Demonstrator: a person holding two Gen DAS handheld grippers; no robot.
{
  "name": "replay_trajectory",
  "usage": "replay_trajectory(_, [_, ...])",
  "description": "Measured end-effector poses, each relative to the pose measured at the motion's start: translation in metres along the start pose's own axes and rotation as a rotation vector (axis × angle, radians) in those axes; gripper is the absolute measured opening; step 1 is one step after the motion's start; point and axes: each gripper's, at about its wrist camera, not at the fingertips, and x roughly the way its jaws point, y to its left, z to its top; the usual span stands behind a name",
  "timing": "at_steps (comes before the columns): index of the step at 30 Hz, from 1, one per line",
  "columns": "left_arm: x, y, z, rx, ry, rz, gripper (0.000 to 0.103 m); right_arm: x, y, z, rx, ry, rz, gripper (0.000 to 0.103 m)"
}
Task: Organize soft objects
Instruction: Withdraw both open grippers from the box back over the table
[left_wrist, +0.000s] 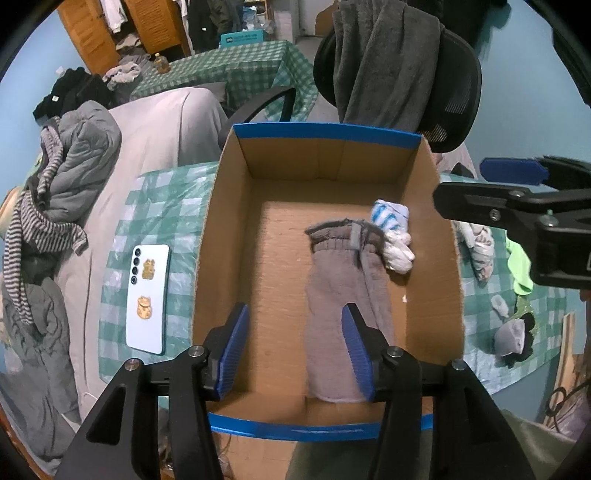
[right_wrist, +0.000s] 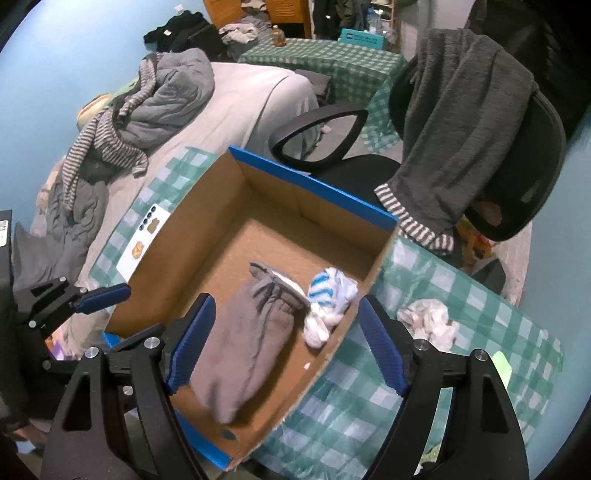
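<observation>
Grey sock (left_wrist: 343, 295) and striped sock (left_wrist: 391, 229) lay inside the cardboard box (left_wrist: 325, 131) — both grippers apart, empty — more soft items (right_wrist: 432, 321) remained outside.

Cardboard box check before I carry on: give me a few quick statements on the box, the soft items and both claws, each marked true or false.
1. A grey sock lies inside the cardboard box. True.
2. The left claw grips the grey sock. False: open, pads apart above it.
3. A blue-striped white bundle sits beside the sock. True.
4. The phone is in the box. False: on the checked cloth outside.
5. The right claw holds a sock. False: open, empty.
</observation>
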Motion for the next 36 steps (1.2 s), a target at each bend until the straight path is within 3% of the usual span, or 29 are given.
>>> replay_trajectory(5, [-0.005,-0.008,0.001,-0.008,-0.002,-0.017,0.057,-0.013,-0.011,-0.007,0.037,-0.015,-0.006,0.081])
replay_trajectory(7, [-0.007,-0.011,0.001,-0.009,-0.002,-0.025,0.064,-0.019,-0.017,-0.011,0.053,-0.021,-0.011,0.081])
replay_trajectory(21, [-0.020,-0.052,0.009,0.036,0.001,-0.060,0.065,-0.057,-0.061,-0.047,0.153,-0.047,-0.068,0.081])
replay_trajectory(27, [-0.022,-0.072,0.013,0.063,0.003,-0.076,0.075,-0.068,-0.085,-0.067,0.201,-0.043,-0.093,0.081])
replay_trajectory(36, [-0.026,-0.107,0.016,0.109,0.008,-0.091,0.075,-0.082,-0.120,-0.099,0.262,-0.038,-0.120,0.081])
